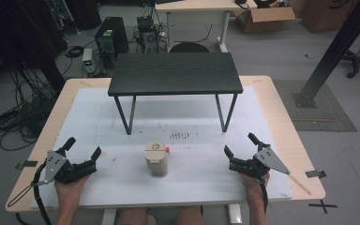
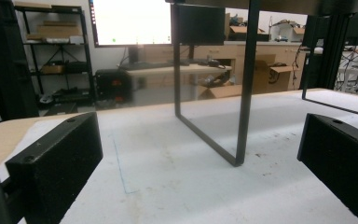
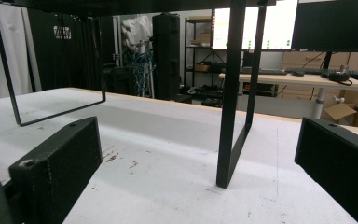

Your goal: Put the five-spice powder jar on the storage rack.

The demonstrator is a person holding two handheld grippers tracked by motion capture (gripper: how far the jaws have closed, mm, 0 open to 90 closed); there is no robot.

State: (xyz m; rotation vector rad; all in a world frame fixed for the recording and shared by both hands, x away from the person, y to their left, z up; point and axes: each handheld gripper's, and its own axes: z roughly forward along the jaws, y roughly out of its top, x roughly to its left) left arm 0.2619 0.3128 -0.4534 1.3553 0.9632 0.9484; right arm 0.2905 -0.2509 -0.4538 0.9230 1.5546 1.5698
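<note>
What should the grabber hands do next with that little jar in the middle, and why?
Probably the right gripper should slide in toward the jar. Both grippers rest on the white mat with jaws wide open and nothing between them; the left gripper is just as far off. The jar stands upright, untouched, between them.

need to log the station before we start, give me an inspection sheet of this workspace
surface: white mat on a light wooden table, with dark specks and scuffs near the middle
job's things: small beige container with a red tab, upright between the grippers, untouched
clutter: black mini table standing at the far side of the mat
grippers: left gripper open, empty, resting at the near left; right gripper open, empty, at the near right
cables: one trails from the left gripper off the near edge; loose bundles on the floor
surroundings: computer tower, desk, cardboard boxes
</note>
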